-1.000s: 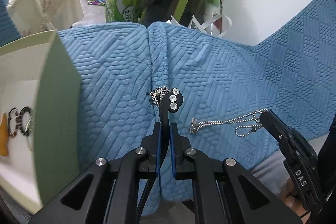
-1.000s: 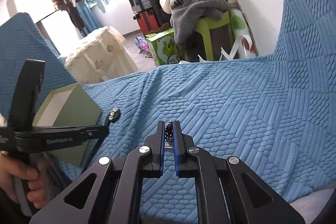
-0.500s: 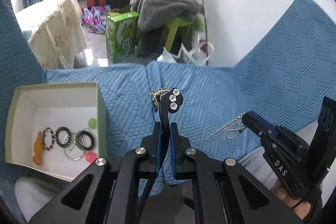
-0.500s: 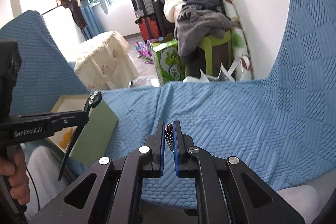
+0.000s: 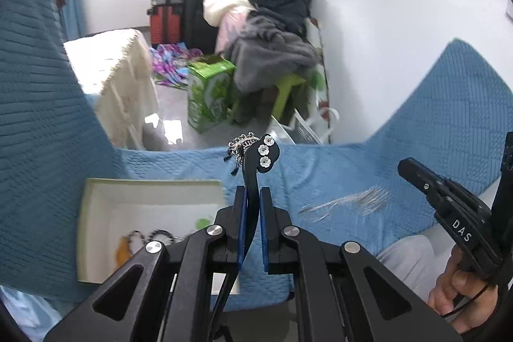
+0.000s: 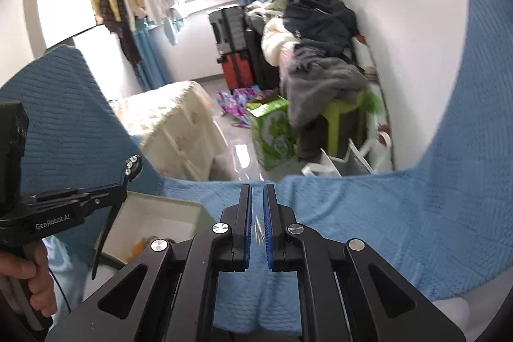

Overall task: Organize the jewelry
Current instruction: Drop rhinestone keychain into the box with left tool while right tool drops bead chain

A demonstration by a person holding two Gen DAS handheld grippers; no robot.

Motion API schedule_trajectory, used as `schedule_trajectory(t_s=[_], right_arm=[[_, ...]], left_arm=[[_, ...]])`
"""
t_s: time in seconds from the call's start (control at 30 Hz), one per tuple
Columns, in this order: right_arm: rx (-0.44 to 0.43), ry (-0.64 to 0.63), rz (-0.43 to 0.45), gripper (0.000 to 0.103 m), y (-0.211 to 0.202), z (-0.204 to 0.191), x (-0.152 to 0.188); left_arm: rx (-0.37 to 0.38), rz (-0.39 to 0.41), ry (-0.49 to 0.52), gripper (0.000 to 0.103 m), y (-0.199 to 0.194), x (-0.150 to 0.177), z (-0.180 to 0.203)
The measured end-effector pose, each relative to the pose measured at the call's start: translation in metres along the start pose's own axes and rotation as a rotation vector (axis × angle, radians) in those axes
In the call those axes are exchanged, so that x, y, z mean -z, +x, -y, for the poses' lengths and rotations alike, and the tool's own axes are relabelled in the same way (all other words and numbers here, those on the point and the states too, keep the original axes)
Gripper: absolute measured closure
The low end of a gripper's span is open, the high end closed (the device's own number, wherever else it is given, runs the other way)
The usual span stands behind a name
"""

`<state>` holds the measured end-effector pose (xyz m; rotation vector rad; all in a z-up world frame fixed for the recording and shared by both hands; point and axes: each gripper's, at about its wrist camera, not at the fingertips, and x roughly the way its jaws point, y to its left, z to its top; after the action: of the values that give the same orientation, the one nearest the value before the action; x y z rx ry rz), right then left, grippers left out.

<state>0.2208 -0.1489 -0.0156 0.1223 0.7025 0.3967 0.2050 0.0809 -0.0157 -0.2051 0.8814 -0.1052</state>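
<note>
My left gripper (image 5: 253, 197) is shut on a black hair clip (image 5: 264, 151) with three white flowers, held in the air above the blue blanket (image 5: 320, 178); a small silver piece (image 5: 240, 145) shows beside its tip. The clip also shows in the right wrist view (image 6: 131, 165). A silver chain necklace (image 5: 346, 202) is a blurred streak over the blanket, under my right gripper (image 5: 413, 170). In the right wrist view my right gripper (image 6: 256, 204) has its jaws slightly apart, with the blurred chain (image 6: 258, 231) between them. The open white box (image 5: 96, 207) holds bracelets (image 5: 154, 237).
The blue blanket rises at the left and right. Beyond its far edge lie a floor, a green carton (image 5: 211, 95), a green stool with piled clothes (image 5: 272, 53), suitcases (image 5: 166, 2) and a cream-covered table (image 5: 118, 69). The box also shows in the right wrist view (image 6: 154, 213).
Both grippers have risen and pulled back from the blanket. The right gripper's jaws have parted and the dark bead is gone from between them; the chain now blurs, moving.
</note>
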Motion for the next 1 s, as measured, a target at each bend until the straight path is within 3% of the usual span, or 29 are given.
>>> schedule_trajectory(t_s=[0.17,0.33,0.53,0.6,0.63,0.87,1.0], right_arm=[[-0.042,-0.023,0.033,0.098,0.001,-0.042,-0.019],[-0.040,-0.050,0.026,0.098,0.019,-0.058,-0.019],[-0.016,0.015,-0.133,0.093,0.081,-0.030,0.039],[-0.007,0.027,-0.180,0.075,0.098,-0.019,0.062],[-0.003,0.032,-0.195,0.072,0.103,-0.013,0.070],[0.045,0.040,-0.332,0.072,0.166,0.017,0.135],[0.014,0.063,-0.369,0.072,0.189,0.024,0.150]], left_arm=[[-0.032,0.034,-0.031,0.097,-0.026,-0.007,-0.042],[-0.052,0.055,-0.060,0.097,-0.041,-0.005,-0.081],[-0.049,0.011,-0.108,0.097,-0.017,0.017,-0.118],[-0.045,-0.016,-0.113,0.097,-0.002,0.026,-0.124],[-0.042,-0.031,-0.114,0.097,0.005,0.031,-0.127],[-0.019,-0.092,-0.137,0.097,0.048,0.060,-0.141],[-0.018,-0.117,-0.142,0.097,0.064,0.067,-0.144]])
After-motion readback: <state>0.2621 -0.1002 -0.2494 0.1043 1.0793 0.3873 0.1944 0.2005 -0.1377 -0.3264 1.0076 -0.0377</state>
